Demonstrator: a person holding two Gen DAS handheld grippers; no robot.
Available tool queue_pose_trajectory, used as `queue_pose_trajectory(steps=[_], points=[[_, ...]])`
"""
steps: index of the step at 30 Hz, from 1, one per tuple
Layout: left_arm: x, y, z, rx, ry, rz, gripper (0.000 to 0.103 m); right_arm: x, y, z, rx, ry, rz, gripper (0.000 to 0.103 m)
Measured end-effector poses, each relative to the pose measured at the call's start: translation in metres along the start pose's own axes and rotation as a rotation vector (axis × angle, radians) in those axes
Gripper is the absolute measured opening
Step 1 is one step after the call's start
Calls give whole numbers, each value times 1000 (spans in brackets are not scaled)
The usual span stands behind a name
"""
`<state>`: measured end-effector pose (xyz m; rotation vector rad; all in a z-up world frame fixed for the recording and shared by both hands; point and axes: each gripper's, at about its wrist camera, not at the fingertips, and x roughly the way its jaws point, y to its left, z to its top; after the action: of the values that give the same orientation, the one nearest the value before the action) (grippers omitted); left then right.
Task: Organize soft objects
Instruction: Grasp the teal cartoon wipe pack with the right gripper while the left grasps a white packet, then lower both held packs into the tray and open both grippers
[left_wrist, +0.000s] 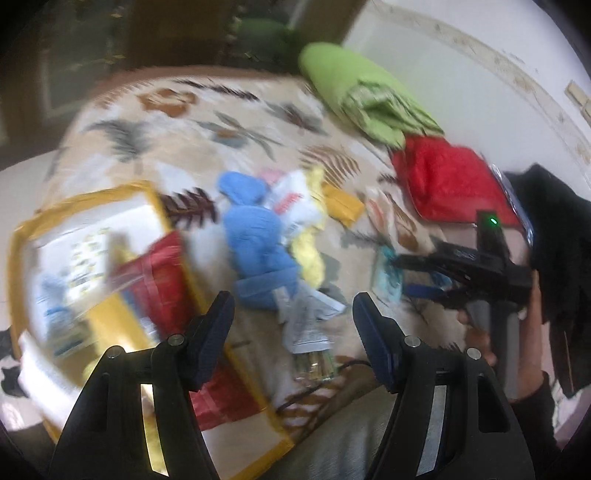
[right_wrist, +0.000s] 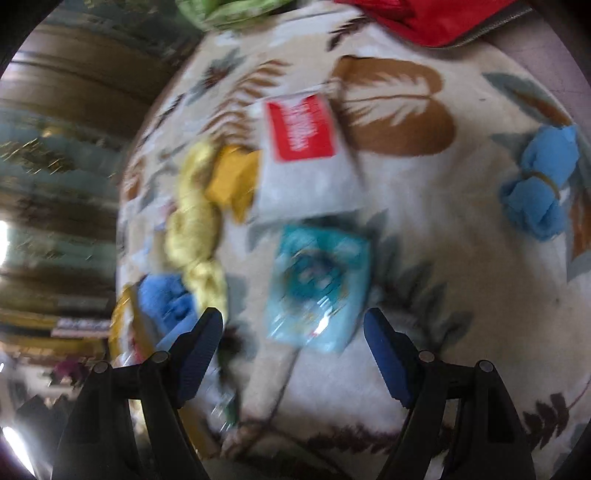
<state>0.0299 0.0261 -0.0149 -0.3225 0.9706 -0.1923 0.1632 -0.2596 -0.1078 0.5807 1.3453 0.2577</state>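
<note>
Soft things lie scattered on a leaf-patterned bedspread (left_wrist: 207, 110). In the left wrist view a blue cloth (left_wrist: 255, 240) lies in the middle beside a yellow cloth (left_wrist: 308, 251) and a white and red packet (left_wrist: 291, 203). My left gripper (left_wrist: 293, 328) is open and empty above a grey packet (left_wrist: 306, 325). My right gripper (left_wrist: 417, 275) shows at the right, over a teal packet (left_wrist: 386, 277). In the right wrist view my right gripper (right_wrist: 293, 350) is open and empty just above the teal packet (right_wrist: 317, 288). A yellow cloth (right_wrist: 195, 225), a mustard cloth (right_wrist: 234, 181), a red-labelled packet (right_wrist: 306, 155) and a blue knotted cloth (right_wrist: 539, 184) lie around it.
A yellow-rimmed box (left_wrist: 110, 280) with a red packet (left_wrist: 159, 280) and other items stands at the left. A green folded blanket (left_wrist: 362, 92), a red pillow (left_wrist: 447, 181) and a black garment (left_wrist: 561, 258) lie at the right by the wall. Both views are blurred.
</note>
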Motion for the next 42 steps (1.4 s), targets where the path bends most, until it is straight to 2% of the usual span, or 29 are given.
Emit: queue_pose_trajectory(steps=[2, 5, 6, 7, 8, 9, 10, 11, 12, 13, 16, 19, 24, 27, 32, 35, 37, 42], points=[[16, -8, 8, 27, 63, -23, 67, 10, -3, 6, 18, 21, -30, 79], [53, -21, 14, 86, 180, 20, 67, 19, -3, 9, 4, 49, -61, 79], [67, -25, 14, 100, 230, 27, 67, 18, 0, 9, -12, 44, -81, 75], [81, -27, 12, 111, 271, 45, 67, 18, 3, 8, -32, 41, -114, 65], [92, -29, 11, 120, 305, 71, 67, 18, 4, 8, -42, 39, -131, 60], [103, -33, 8, 134, 332, 90, 67, 17, 4, 8, -48, 36, -147, 53], [110, -36, 4, 155, 345, 119, 67, 15, 5, 7, -50, 35, -147, 50], [116, -38, 0, 163, 357, 151, 64, 14, 5, 6, -55, 34, -146, 49], [119, -36, -2, 153, 366, 158, 43, 12, 4, 5, -58, 29, -145, 46], [121, -32, -6, 132, 384, 143, 34, 13, 1, 5, -58, 26, -141, 42], [104, -18, -5, 57, 324, 88, 33, 5, -4, 2, -53, 11, -112, 34], [78, 1, -1, -51, 251, -61, 33, -7, -8, -6, -57, -12, -42, 33], [36, 16, -8, -95, 165, -123, 33, -33, 5, -29, -113, -79, 11, 33], [2, 31, -12, -141, 79, -153, 33, -54, 26, -40, -165, -123, 49, 33], [-46, 56, -14, -218, -20, -135, 33, -75, 98, -65, -313, -141, 120, 33], [-74, 85, -10, -266, -73, -79, 33, -69, 150, -85, -419, -112, 174, 33], [-86, 108, -6, -304, -95, -40, 33, -53, 184, -95, -468, -70, 210, 33], [-99, 157, 12, -356, -115, 59, 33, 8, 261, -106, -572, 8, 181, 33]])
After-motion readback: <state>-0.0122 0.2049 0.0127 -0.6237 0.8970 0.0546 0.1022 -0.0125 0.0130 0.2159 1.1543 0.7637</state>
